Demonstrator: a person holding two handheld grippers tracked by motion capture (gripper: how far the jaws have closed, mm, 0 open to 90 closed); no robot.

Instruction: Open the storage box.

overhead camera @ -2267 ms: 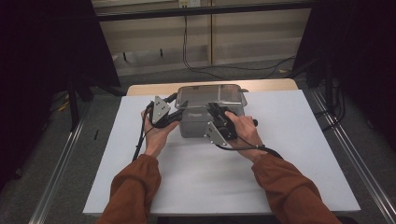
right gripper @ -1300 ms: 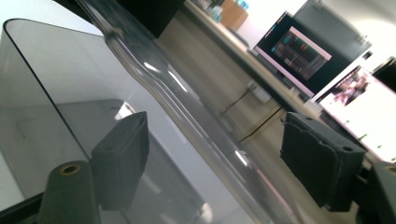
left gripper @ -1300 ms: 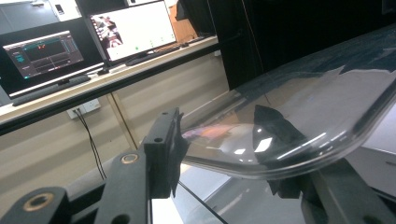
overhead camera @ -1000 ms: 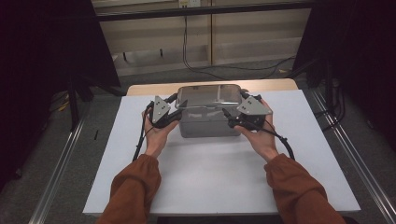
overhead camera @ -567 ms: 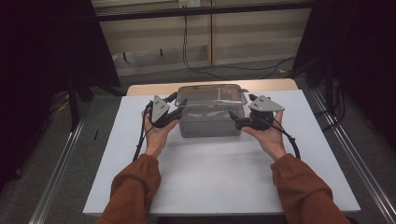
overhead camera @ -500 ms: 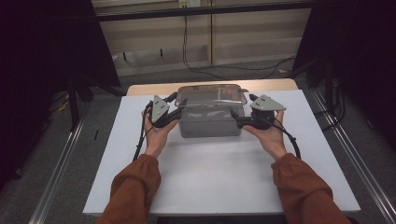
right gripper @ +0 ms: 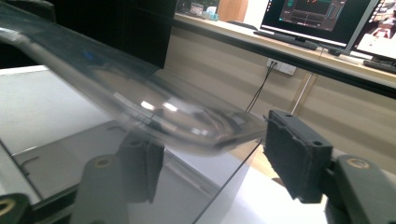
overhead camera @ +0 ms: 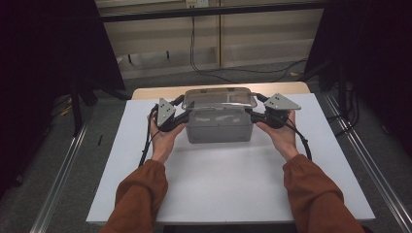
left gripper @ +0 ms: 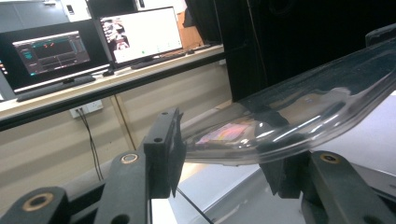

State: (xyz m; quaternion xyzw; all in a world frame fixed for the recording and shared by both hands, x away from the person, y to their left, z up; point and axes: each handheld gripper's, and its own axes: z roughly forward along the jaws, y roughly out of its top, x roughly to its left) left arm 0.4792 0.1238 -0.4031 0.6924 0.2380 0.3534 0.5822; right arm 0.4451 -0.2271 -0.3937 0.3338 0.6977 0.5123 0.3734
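Clear lid (overhead camera: 219, 97) sits on top of the grey box (overhead camera: 219, 126), which stands at the far middle of the white table (overhead camera: 233, 184). My left gripper (left gripper: 219, 161) has the lid's end between its half-closed jaws; I cannot tell whether the pads press on it. My right gripper (right gripper: 210, 163) has just been closing, with the lid's other end between its jaws and a gap at one pad (right gripper: 299, 161). I judge both ends reached and the lift still to come.
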